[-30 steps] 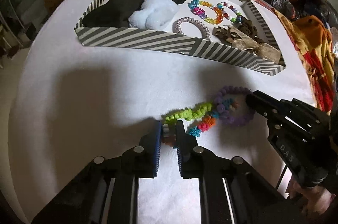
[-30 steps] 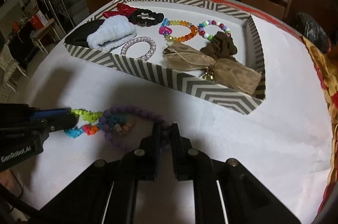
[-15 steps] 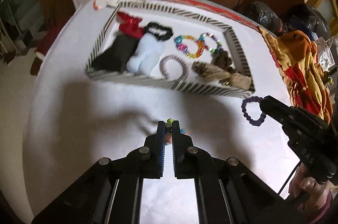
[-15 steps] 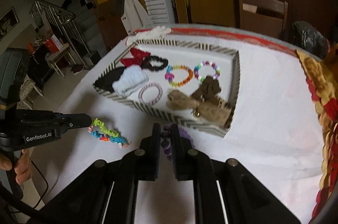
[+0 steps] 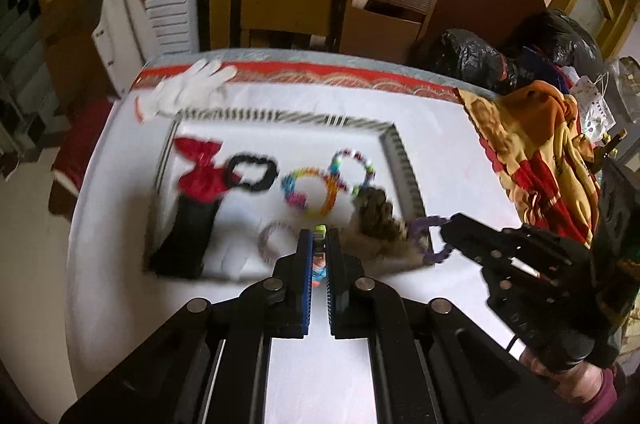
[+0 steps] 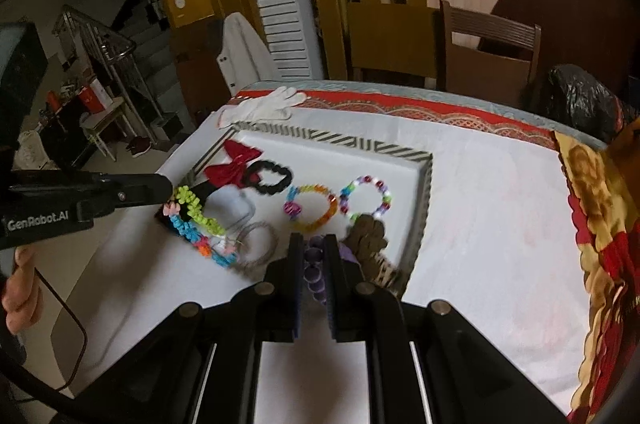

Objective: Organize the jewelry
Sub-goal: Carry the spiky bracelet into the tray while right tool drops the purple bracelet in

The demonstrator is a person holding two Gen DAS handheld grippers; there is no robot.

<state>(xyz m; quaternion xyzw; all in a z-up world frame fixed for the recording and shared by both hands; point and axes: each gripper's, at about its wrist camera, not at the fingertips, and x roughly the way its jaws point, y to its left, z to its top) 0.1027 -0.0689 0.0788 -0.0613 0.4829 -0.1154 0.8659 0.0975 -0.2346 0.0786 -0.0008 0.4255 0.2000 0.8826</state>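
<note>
The right gripper had its jaws closed on a purple bead bracelet, held above the near edge of a striped tray. At the left, the left gripper held a multicoloured bracelet dangling over the tray's near left corner. In the tray lay a red bow, a black scrunchie, two bright bead bracelets side by side, and a brown scrunchie. A white glove lay on the counter just beyond the tray.

The left gripper is held raised, its fingers pressed close together with a narrow gap. The right gripper is likewise raised, fingers nearly together. A bare hand grips the left gripper's handle.
</note>
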